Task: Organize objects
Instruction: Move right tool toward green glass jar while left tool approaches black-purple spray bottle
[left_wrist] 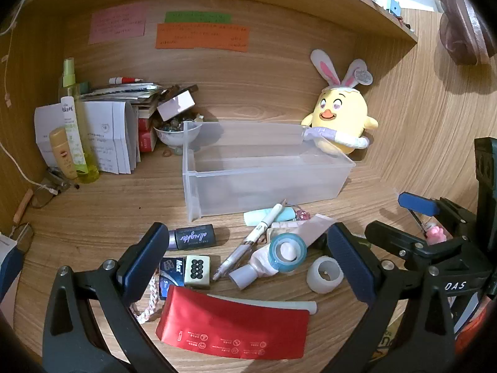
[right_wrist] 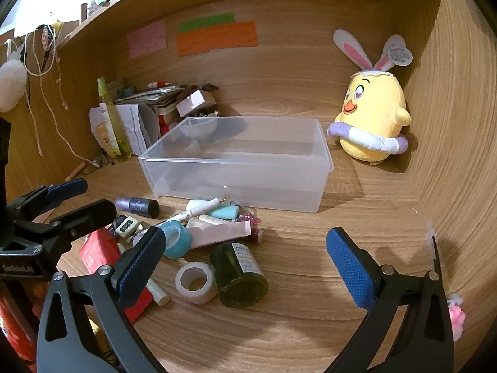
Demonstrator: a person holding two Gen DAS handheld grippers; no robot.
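Note:
A clear plastic bin (left_wrist: 264, 171) (right_wrist: 236, 161) stands empty on the wooden desk. In front of it lies a pile of small things: a red pouch (left_wrist: 233, 326), a blue tape roll (left_wrist: 287, 252) (right_wrist: 175, 237), a white tape roll (left_wrist: 324, 274) (right_wrist: 195, 283), a pen (left_wrist: 248, 242), a dark lipstick tube (left_wrist: 194, 237) (right_wrist: 136, 205), a domino tile (left_wrist: 197, 270) and a dark green jar (right_wrist: 239, 275). My left gripper (left_wrist: 248, 258) is open above the pile. My right gripper (right_wrist: 248, 261) is open, the jar and white roll between its fingers.
A yellow plush chick (left_wrist: 341, 118) (right_wrist: 372, 118) sits at the back right by the side wall. Bottles (left_wrist: 73, 124), papers and a bowl of stones (left_wrist: 177, 133) crowd the back left. A shelf runs overhead. The right gripper's fingers (left_wrist: 416, 203) show at the left view's right edge.

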